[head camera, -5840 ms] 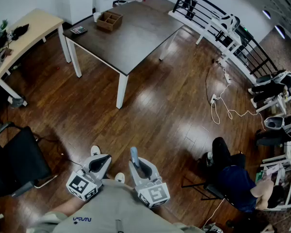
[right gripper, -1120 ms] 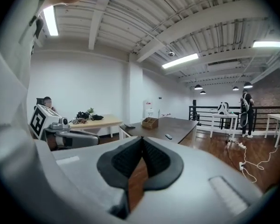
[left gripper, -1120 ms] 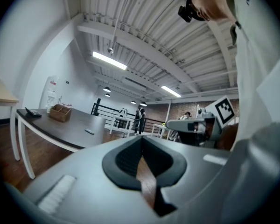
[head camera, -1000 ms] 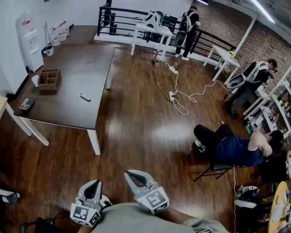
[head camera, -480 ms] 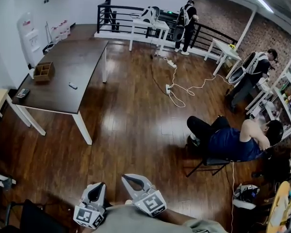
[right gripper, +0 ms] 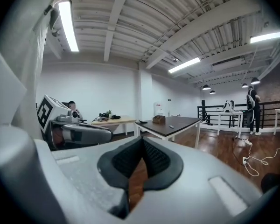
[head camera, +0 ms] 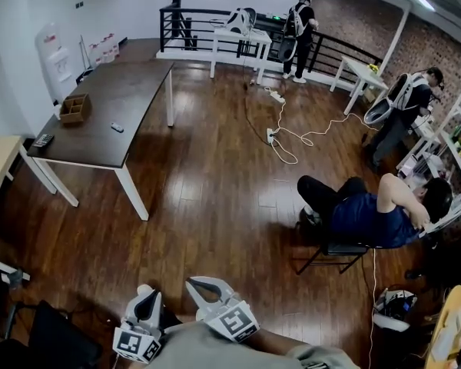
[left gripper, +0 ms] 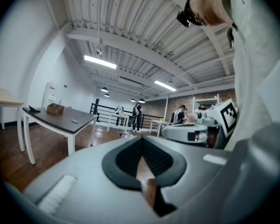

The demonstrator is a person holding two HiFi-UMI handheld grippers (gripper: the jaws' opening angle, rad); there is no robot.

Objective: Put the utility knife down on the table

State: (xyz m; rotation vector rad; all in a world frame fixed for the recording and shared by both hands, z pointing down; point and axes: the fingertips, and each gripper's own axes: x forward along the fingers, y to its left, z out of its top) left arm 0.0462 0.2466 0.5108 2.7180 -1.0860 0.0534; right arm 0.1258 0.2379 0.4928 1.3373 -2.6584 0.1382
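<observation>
Backing off, we stand well apart from the dark brown white-legged surface, where the small grey utility knife already lies; left hand-held gripper and right hand-held gripper are closed, empty.

You can see the utility knife lying flat on the dark brown worktop. It is small, thin and grey. It rests on bare top, in from the edges.
</observation>
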